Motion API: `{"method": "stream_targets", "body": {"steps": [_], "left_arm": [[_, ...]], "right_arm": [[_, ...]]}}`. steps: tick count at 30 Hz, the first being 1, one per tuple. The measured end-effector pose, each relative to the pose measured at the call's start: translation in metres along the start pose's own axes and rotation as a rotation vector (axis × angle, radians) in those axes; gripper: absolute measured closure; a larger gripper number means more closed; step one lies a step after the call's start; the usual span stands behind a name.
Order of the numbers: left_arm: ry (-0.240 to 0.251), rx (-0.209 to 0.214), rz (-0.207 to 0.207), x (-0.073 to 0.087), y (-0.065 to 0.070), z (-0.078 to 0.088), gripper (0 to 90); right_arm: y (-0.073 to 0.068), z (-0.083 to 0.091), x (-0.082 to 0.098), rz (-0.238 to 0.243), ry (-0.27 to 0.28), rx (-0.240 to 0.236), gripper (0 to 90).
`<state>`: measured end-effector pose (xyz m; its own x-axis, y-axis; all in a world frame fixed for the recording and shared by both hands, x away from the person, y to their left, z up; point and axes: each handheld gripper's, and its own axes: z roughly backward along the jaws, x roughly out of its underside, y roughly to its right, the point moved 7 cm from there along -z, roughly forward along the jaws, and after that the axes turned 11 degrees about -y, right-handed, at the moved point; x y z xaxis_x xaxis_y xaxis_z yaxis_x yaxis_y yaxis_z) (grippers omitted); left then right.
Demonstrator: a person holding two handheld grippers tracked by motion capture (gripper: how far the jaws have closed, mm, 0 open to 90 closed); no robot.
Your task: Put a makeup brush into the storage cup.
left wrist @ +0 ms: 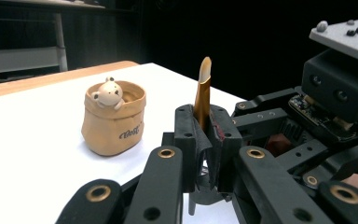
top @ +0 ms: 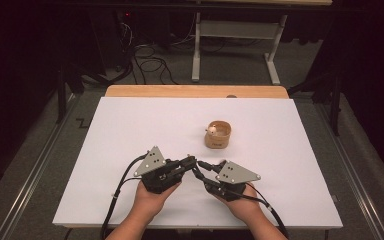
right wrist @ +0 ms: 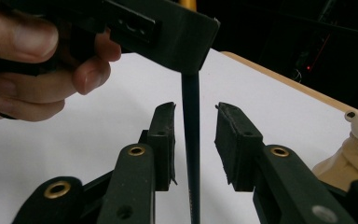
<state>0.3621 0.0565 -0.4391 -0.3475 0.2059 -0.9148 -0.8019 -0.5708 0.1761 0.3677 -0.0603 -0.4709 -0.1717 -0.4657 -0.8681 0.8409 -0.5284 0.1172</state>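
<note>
Pen (left wrist: 203,91): slim, gold upper part with a slanted pale tip, dark lower shaft (right wrist: 191,140); upright between the two grippers, above the near middle of the table.
Left gripper (top: 190,162): clamped tight on the pen, pads pressing both sides of the gold part; pen tip rising above the jaws in the left gripper view; held from below by the left hand (top: 150,197).
Right gripper (top: 200,172): jaws apart, one on each side of the dark shaft, a gap visible on both sides in the right gripper view, neither pad touching; held by the right hand (top: 242,202).
Grippers together: tips meeting nose to nose near the front middle of the sheet, grey plates on top, cables trailing toward the near edge.
Pot (top: 218,134): tan, sack-shaped, with a small bear figure (left wrist: 107,93) leaning over its rim; standing upright beyond the grippers, apart from both, slightly right of centre.
Table (top: 130,125): white sheet over a wooden top, a strip of wood showing along the far edge.
Surroundings: dark room, cables and a desk frame on the floor beyond.
</note>
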Motion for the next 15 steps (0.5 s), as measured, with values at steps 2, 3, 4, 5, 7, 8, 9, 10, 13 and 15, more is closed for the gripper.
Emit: {"method": "stream_targets", "body": {"steps": [2, 3, 4, 5, 7, 8, 9, 10, 13, 15], "left_arm": [[-0.002, -0.003, -0.004, -0.0001, 0.0007, -0.0012, 83.8], [-0.004, -0.003, -0.005, -0.0001, 0.001, -0.0016, 83.8], [-0.006, -0.004, -0.006, -0.0001, 0.0012, -0.0021, 83.8], [-0.007, -0.004, -0.006, -0.0001, 0.0015, -0.0027, 83.8], [-0.01, -0.006, -0.009, -0.0001, 0.0023, -0.0038, 83.8], [-0.011, -0.006, -0.01, -0.0002, 0.0025, -0.0043, 83.8], [-0.012, -0.006, -0.012, -0.0001, 0.0029, -0.0047, 83.8], [-0.013, -0.005, -0.012, -0.0002, 0.0031, -0.005, 83.8], [-0.012, -0.002, -0.012, -0.0005, 0.0037, -0.0054, 83.7], [-0.011, 0.001, -0.012, -0.0009, 0.0037, -0.0051, 83.6]], "right_arm": [[0.0007, -0.0002, -0.0009, 0.012, 0.004, 0.006, 72.0], [0.001, -0.0002, -0.0013, 0.016, 0.01, 0.003, 73.5], [0.0012, 0.0001, -0.0014, 0.012, 0.011, 0.006, 75.2], [0.0011, 0.0005, -0.0013, 0.01, 0.01, 0.006, 76.8], [0.0012, 0.0012, -0.0017, 0.017, 0.011, 0.008, 78.8], [0.0012, 0.0013, -0.0024, 0.023, 0.016, 0.008, 79.7], [0.0003, 0.002, -0.0019, 0.022, 0.01, 0.005, 80.6], [0.0, 0.0021, -0.0024, 0.029, 0.017, 0.003, 81.7], [-0.0002, 0.0027, -0.0028, 0.037, 0.018, 0.003, 83.7], [-0.0005, 0.0032, -0.003, 0.031, 0.018, 0.001, 84.3]]}}
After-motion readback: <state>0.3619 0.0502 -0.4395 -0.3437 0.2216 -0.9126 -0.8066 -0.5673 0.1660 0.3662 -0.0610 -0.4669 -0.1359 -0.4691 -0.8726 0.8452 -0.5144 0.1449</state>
